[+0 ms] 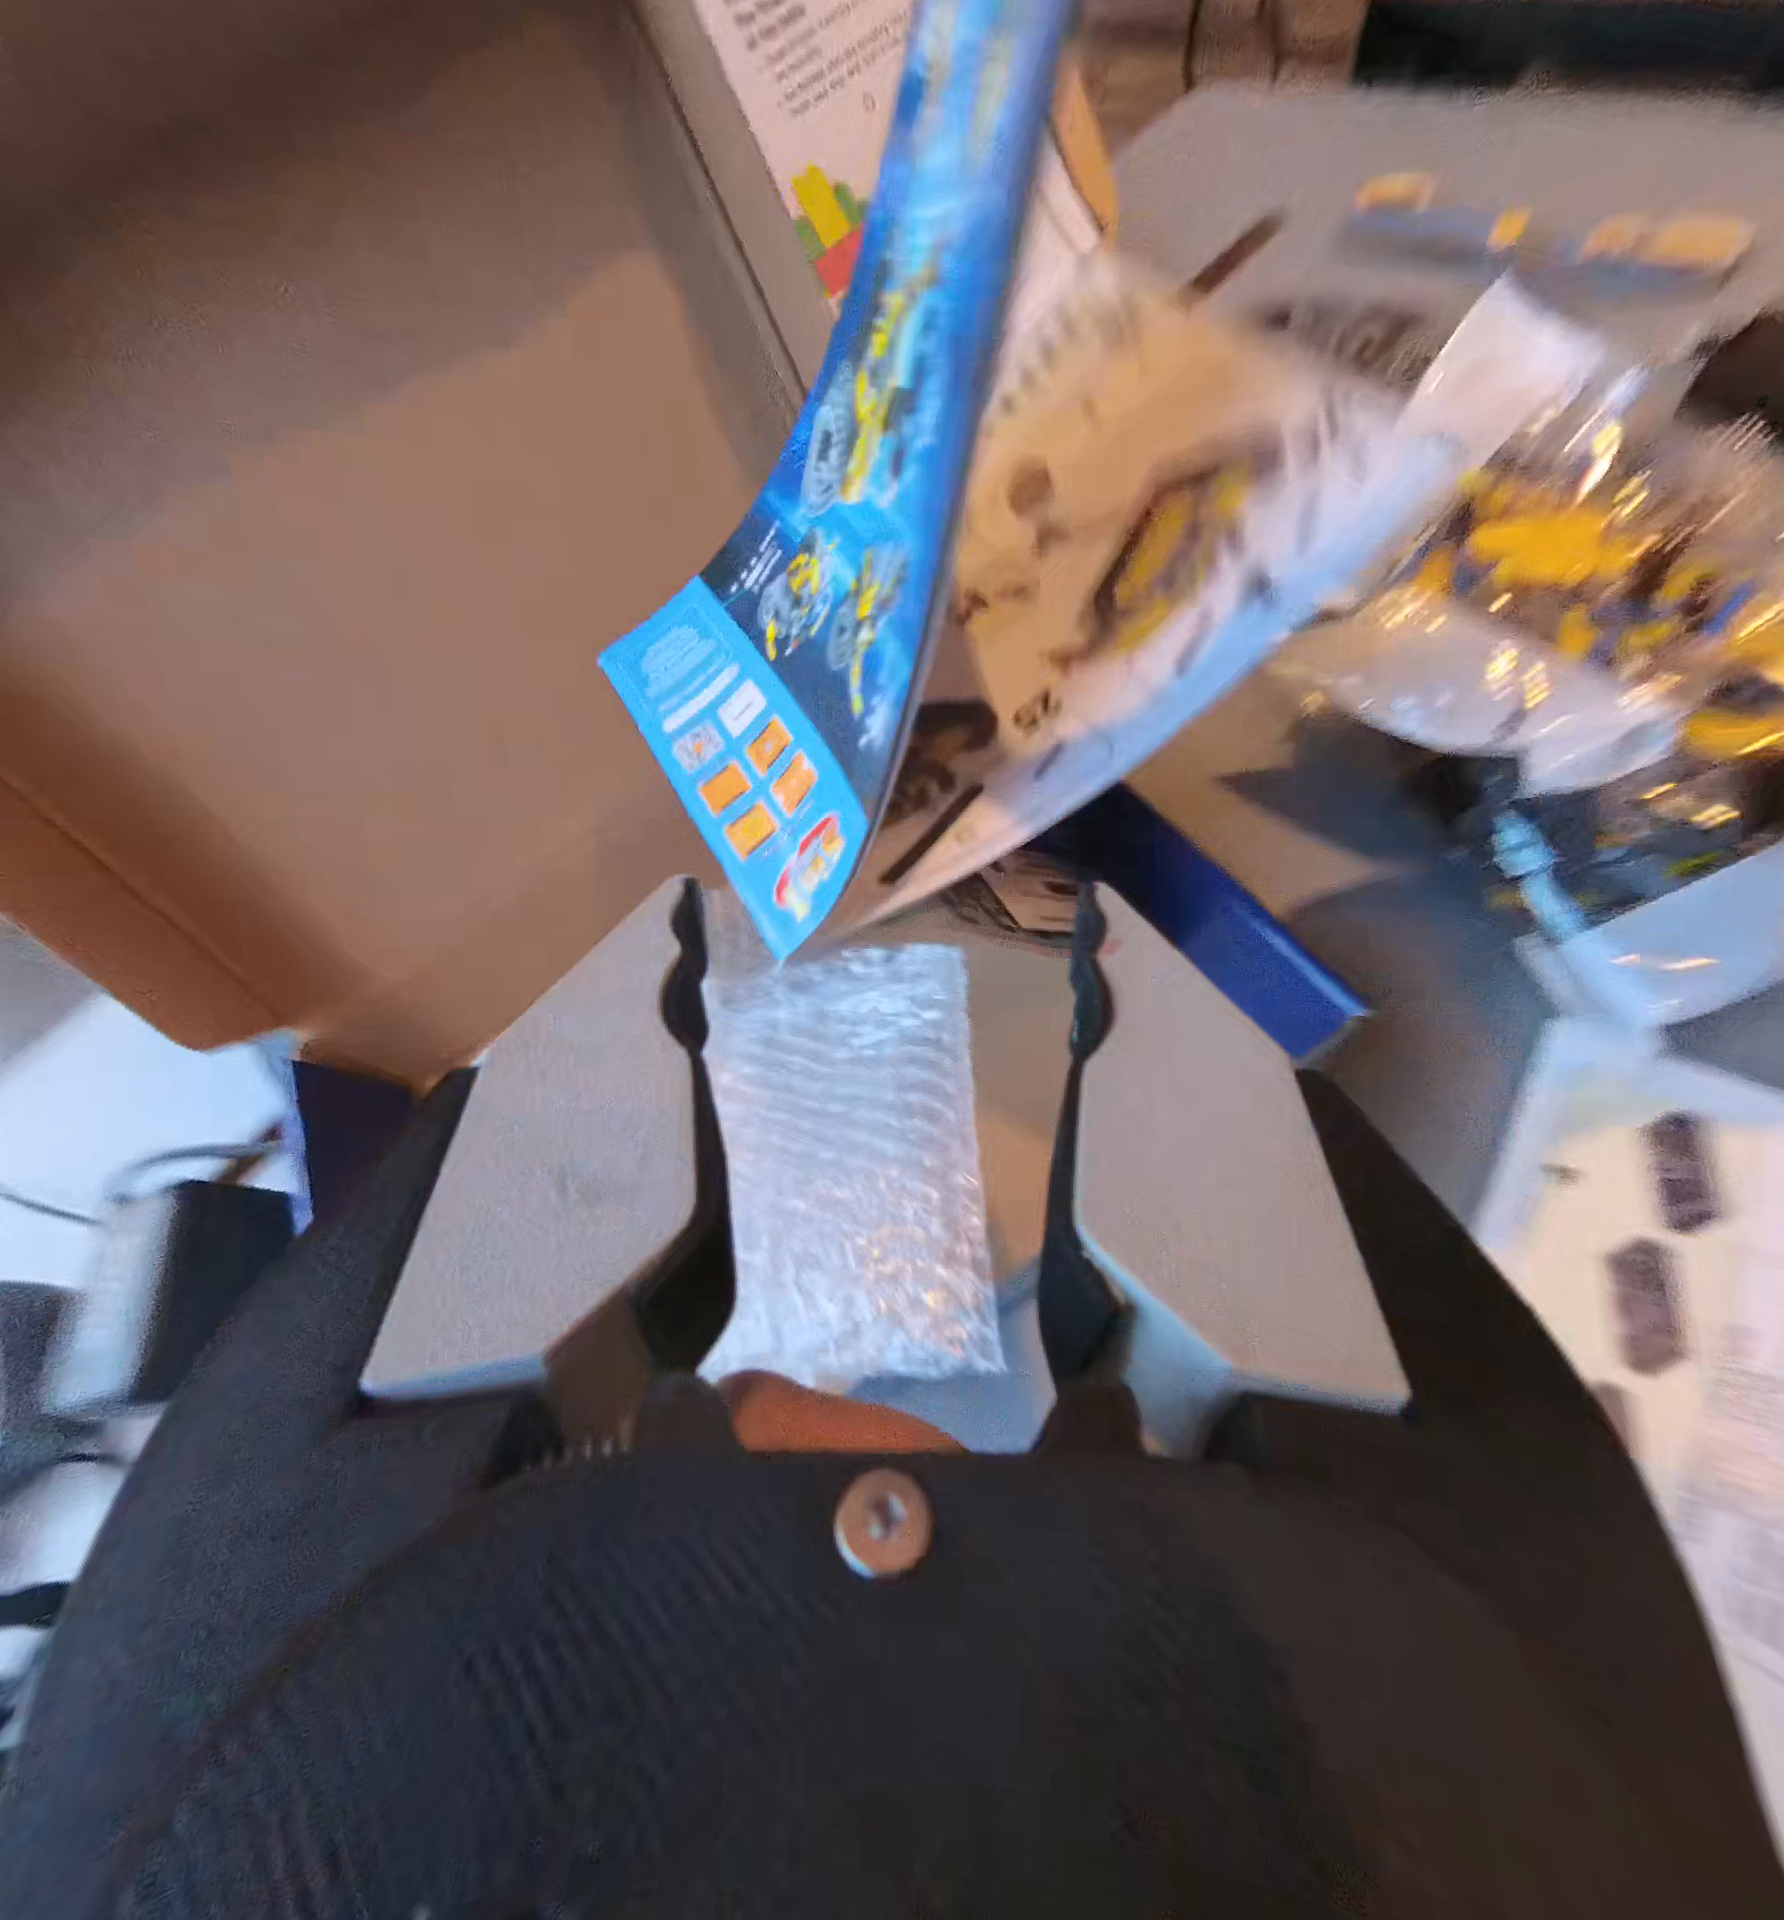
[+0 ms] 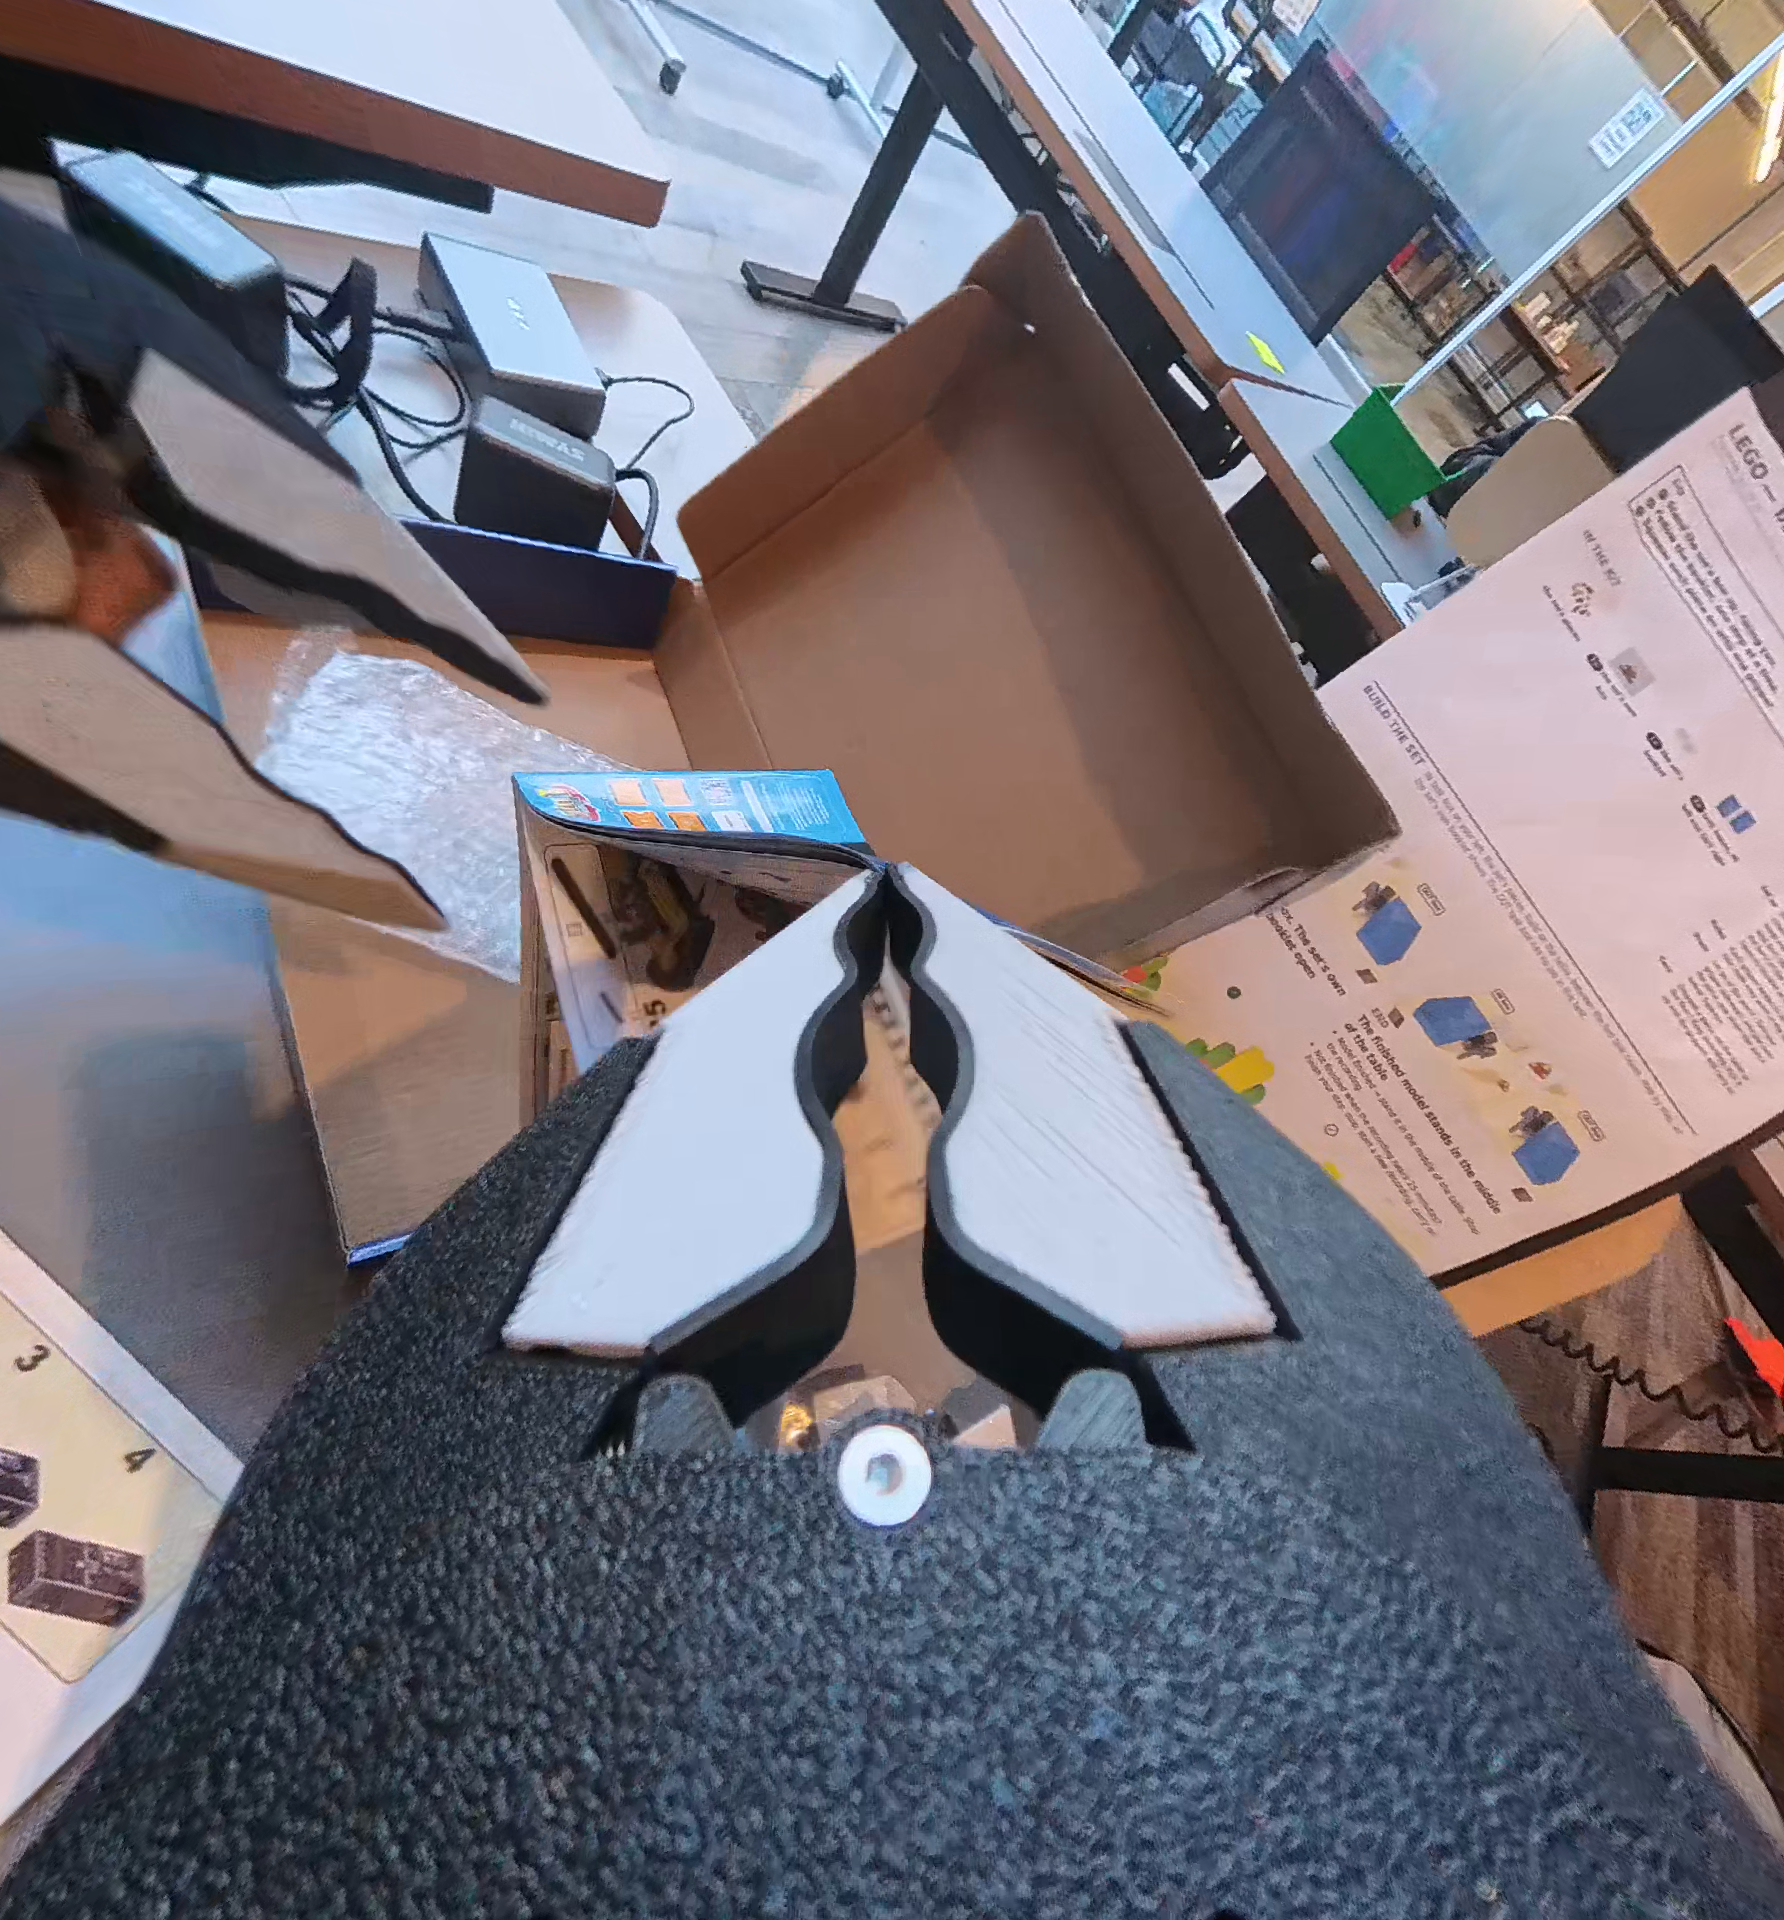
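Right tongs (image 2: 883, 883) are pinched together at the tips on the top edge of a booklet (image 2: 701, 821), blue cover facing away, so it hangs open with its inner pages showing just below and left of the tips. Looks like it's lifted, though I can't tell whether its lower edge is clear of the surface.

Left tongs (image 1: 883, 935) are spread wide with nothing in them. Between the two prongs, underneath, lies a strip of bubble wrap (image 1: 852, 1164) on the surface (image 1: 545, 1174). I can't tell if the prongs touch it. Just past their tips hangs the same booklet (image 1: 815, 582), corner pointing down at the wrap.

Further out, right of the left tongs, there's a blurry clear bag of yellow and dark bricks (image 1: 1594, 582) in a tray. Beyond the right tongs sits an open, empty brown cardboard box (image 2: 971, 623), and to its right a big printed sheet (image 2: 1594, 831). Left of the right tongs there's a page with numbered pictures (image 2: 26, 1455).
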A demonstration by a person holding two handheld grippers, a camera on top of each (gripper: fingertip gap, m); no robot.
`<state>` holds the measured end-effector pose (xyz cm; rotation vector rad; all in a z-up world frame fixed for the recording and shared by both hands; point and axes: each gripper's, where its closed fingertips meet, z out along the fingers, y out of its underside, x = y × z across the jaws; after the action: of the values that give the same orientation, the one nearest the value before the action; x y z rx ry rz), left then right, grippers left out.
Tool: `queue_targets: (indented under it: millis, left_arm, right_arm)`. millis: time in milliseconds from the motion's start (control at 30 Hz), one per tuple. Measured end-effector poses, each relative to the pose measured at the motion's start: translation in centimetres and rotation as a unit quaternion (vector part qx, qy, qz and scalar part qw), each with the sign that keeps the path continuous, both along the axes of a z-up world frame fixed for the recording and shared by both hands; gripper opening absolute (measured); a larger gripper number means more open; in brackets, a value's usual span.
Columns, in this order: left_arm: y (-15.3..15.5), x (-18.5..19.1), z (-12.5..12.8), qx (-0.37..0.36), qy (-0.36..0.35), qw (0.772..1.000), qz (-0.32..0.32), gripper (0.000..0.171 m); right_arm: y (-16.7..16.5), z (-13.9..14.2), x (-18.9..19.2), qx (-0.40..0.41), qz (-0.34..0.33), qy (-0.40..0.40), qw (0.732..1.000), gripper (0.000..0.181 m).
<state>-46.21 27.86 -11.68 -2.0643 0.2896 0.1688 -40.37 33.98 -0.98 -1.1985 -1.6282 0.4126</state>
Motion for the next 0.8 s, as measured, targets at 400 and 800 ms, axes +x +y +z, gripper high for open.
queue_targets:
  millis: [400,800]
  left_arm:
    - [3.8,-2.5,-0.8,0.034,0.184,0.980,0.071,0.000]
    - [1.7,3.4,13.5,0.219,0.356,0.902,-0.109,0.000]
  right_arm:
    - [-2.2,-2.9,3.1,-0.041,0.041,-0.010,0.998,0.000]
    - [-0.6,1.0,14.4,-0.393,0.164,0.197,0.883,0.060]
